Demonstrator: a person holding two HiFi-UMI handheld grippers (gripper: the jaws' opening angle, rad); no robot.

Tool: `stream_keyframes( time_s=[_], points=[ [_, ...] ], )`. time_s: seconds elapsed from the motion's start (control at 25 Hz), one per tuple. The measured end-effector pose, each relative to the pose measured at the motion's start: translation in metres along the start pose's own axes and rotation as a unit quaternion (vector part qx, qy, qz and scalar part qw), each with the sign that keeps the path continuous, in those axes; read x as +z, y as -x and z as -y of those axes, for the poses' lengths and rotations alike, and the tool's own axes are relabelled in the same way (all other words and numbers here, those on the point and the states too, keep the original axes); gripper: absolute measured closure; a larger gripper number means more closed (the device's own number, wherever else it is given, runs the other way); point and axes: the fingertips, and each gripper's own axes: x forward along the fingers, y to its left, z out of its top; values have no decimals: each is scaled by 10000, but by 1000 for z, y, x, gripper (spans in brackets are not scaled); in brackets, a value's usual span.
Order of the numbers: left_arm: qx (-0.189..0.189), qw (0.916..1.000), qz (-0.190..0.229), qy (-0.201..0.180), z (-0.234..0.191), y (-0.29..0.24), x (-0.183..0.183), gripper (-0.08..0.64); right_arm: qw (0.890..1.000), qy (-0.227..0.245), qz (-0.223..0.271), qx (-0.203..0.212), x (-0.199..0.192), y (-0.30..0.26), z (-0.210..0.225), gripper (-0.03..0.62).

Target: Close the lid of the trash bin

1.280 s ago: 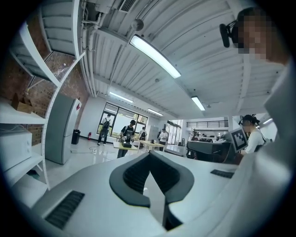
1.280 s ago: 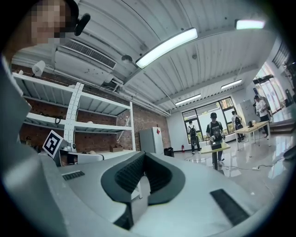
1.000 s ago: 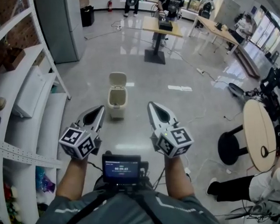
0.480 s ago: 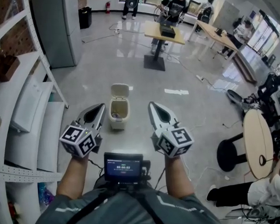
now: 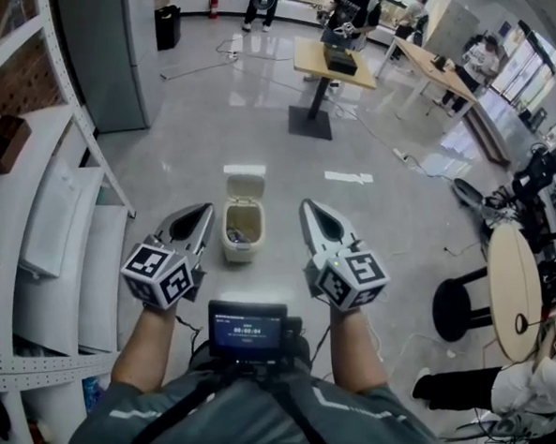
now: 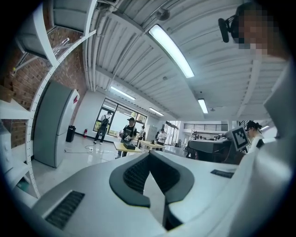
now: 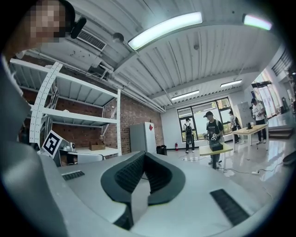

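A small cream trash bin [image 5: 242,230] stands on the grey floor ahead of me in the head view, its lid [image 5: 246,185] tipped up and back so the inside shows. My left gripper [image 5: 202,212] is held just left of the bin and my right gripper [image 5: 308,208] just right of it, both above it and touching nothing. In the left gripper view the left gripper [image 6: 149,155] has its jaws together with nothing between them. The right gripper [image 7: 144,155] looks the same in its own view. Neither gripper view shows the bin.
White shelving [image 5: 62,229] runs along the left, with a grey cabinet [image 5: 108,58] behind it. A pedestal table [image 5: 329,63] and several people stand at the back. A round table [image 5: 516,277] and a black stool [image 5: 461,299] are at the right. Cables lie on the floor.
The bin has drawn nearer and now sits between the two gripper tips in the head view. Both grippers keep the same pose and stay shut.
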Motion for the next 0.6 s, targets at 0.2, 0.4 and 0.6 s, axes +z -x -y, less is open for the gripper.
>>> stream_keyframes(
  time_s=[0.2, 0.4, 0.6],
  points=[
    [-6, 10000, 1, 38, -14, -18, 2, 565, 9999, -45, -30, -104, 0, -17, 12, 580],
    [84, 9999, -34, 81, -28, -41, -1, 565, 9999, -139, -33, 59, -6, -39, 33, 580],
    [290, 9995, -73, 55, -49, -74, 0, 565, 9994, -227, -56, 243, -10, -73, 62, 580]
  ],
)
